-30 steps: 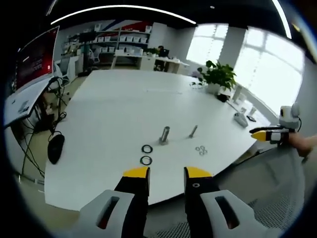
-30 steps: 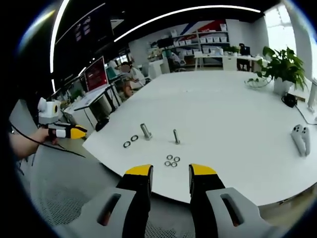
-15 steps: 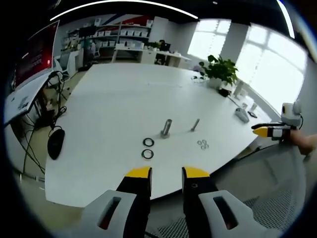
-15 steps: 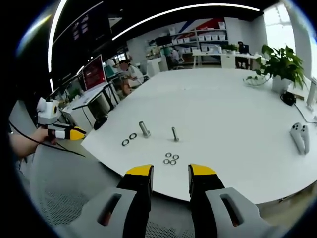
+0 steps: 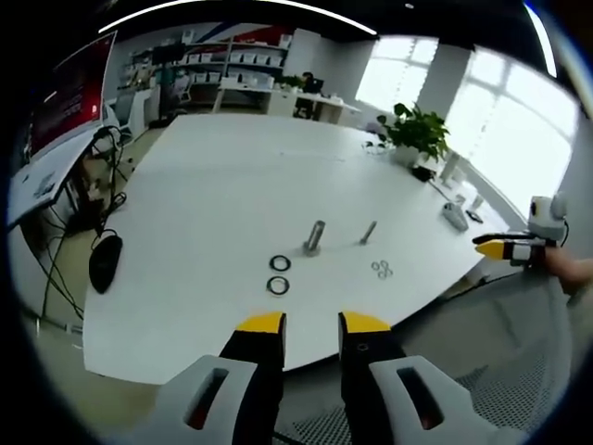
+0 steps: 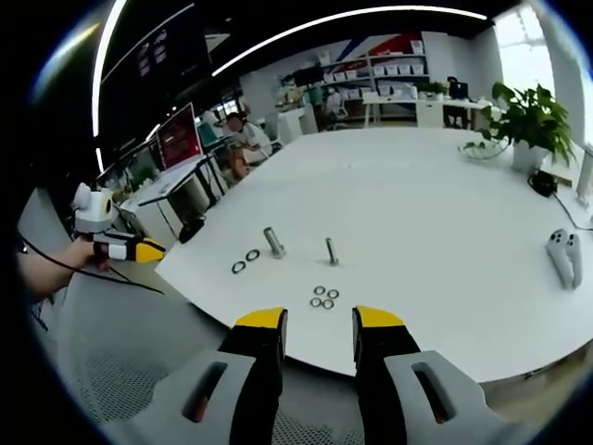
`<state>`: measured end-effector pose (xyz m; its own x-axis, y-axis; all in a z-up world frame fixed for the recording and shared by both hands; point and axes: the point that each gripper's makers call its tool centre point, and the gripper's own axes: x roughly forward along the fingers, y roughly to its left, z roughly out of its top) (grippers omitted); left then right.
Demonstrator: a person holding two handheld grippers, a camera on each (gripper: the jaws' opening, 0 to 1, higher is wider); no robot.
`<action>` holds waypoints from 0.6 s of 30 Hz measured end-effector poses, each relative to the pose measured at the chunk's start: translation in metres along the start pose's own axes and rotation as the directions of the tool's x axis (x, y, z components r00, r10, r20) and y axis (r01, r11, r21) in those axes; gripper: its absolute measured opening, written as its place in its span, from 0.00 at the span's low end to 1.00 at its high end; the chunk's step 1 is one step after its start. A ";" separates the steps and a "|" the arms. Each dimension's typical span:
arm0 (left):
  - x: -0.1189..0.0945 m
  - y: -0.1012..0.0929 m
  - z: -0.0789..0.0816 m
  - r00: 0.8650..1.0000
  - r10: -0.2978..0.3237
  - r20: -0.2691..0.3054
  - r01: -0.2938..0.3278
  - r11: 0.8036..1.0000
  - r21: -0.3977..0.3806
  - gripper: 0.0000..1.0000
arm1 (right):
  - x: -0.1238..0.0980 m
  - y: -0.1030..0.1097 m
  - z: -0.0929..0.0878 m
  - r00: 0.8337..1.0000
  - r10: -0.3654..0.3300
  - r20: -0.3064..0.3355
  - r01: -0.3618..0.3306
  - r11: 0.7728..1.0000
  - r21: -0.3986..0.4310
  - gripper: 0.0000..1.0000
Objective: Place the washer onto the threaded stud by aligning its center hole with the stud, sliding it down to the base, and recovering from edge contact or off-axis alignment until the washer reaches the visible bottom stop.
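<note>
Nothing of the task is done yet, judging from how things lie. The left gripper (image 5: pixel 309 323) and right gripper (image 6: pixel 319 318) hang off the edge of the white tabletop (image 6: pixel 435 213), jaws parted with nothing between them. The small washers (image 6: pixel 322 297) lie in a cluster near the slim threaded stud (image 6: pixel 330 251), which stands bare. Beside it are a thicker bolt (image 6: pixel 274 242) and two dark rings (image 6: pixel 246 261). Picking, aligning and seating all remain.

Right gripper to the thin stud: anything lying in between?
Yes. In the right gripper view, a cluster of small washers lies on the white table between the right gripper and the thin stud.
</note>
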<state>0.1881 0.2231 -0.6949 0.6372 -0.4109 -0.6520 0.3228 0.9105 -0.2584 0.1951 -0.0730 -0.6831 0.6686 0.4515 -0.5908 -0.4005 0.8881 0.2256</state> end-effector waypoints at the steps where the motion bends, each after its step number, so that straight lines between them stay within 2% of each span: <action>1: 0.000 0.001 0.002 1.000 0.009 0.008 -0.009 1.000 0.009 0.19 | 0.000 0.000 0.000 1.000 0.002 -0.003 -0.002 1.000 0.000 0.30; 4: -0.002 0.004 0.006 0.999 0.021 0.031 -0.021 1.000 -0.005 0.19 | 0.001 0.002 -0.002 1.000 0.013 -0.015 -0.013 1.000 -0.004 0.30; 7: -0.001 0.006 0.002 1.000 0.023 0.016 -0.023 1.000 -0.016 0.19 | 0.001 0.003 -0.002 1.000 0.020 -0.015 -0.020 1.000 -0.008 0.30; 14: 0.002 0.003 -0.005 0.999 0.018 -0.036 -0.017 1.000 0.025 0.19 | 0.001 0.004 -0.002 1.000 0.024 -0.013 -0.024 1.000 -0.013 0.30; 16: 0.000 0.005 0.000 0.999 0.042 -0.009 -0.041 0.997 0.069 0.18 | 0.000 0.004 -0.001 1.000 0.025 -0.003 -0.025 1.000 -0.010 0.30; 18: -0.003 0.005 0.006 0.999 0.047 0.021 -0.048 0.997 0.066 0.18 | 0.001 0.004 -0.003 0.999 0.029 -0.015 -0.029 0.999 -0.015 0.30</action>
<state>0.1922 0.2287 -0.6905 0.6663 -0.3688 -0.6481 0.3370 0.9242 -0.1795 0.1919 -0.0690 -0.6848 0.6473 0.4760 -0.5954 -0.4290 0.8731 0.2315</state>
